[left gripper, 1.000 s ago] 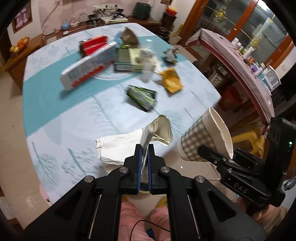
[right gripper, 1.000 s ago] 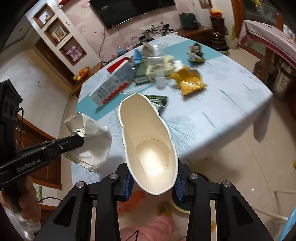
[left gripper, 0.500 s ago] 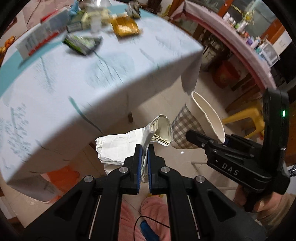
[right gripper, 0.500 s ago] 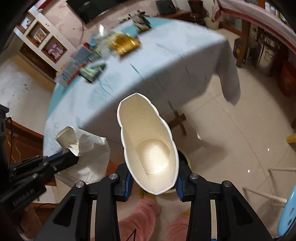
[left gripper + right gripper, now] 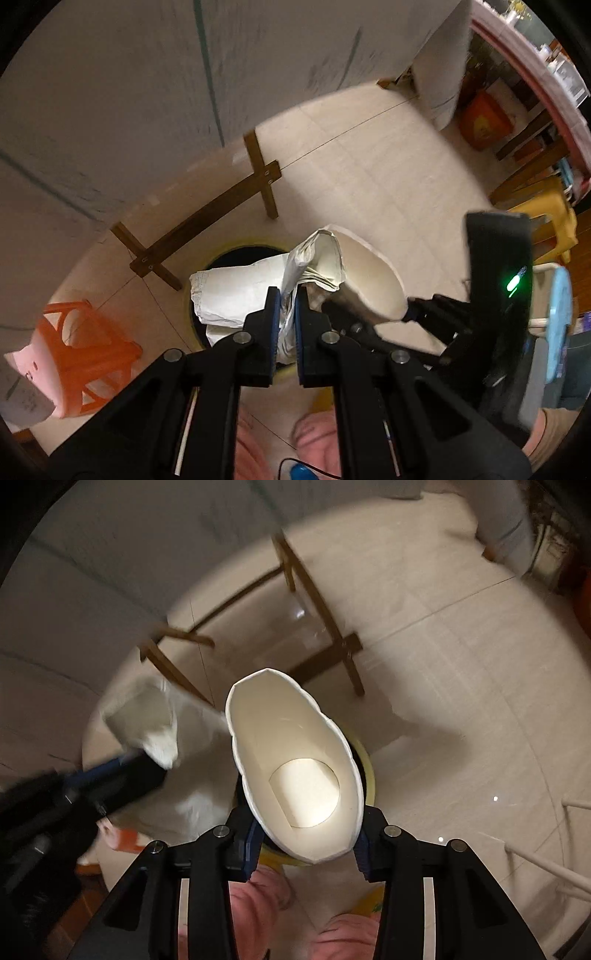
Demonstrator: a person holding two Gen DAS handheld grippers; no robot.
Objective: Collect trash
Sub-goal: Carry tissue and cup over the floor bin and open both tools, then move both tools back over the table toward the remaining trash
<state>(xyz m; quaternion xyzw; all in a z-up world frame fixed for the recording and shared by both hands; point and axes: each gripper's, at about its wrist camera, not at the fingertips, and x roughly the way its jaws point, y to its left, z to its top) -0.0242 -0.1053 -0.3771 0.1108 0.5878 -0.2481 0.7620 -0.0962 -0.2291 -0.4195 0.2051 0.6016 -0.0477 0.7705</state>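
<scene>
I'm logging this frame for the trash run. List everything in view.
crumpled paper: one, white, pinched in the left claw above the bin
paper cup: one, white inside, squashed between the right claw's pads
bin: one, yellow rim, dark inside, on the floor below both claws
stool: one, orange, floor at left
table frame: one, brown wood, under the tablecloth
tablecloth: one, pale, hanging at top
left claw: shut on paper
right claw: jaws just opening, cup between them

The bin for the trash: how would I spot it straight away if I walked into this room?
Start at the big table draped in a pale tablecloth and look down to the tiled floor beside its wooden cross-shaped foot. There stands the bin, a round opening with a dark inside. Its yellow rim sets it apart from the orange stool nearby.
</scene>
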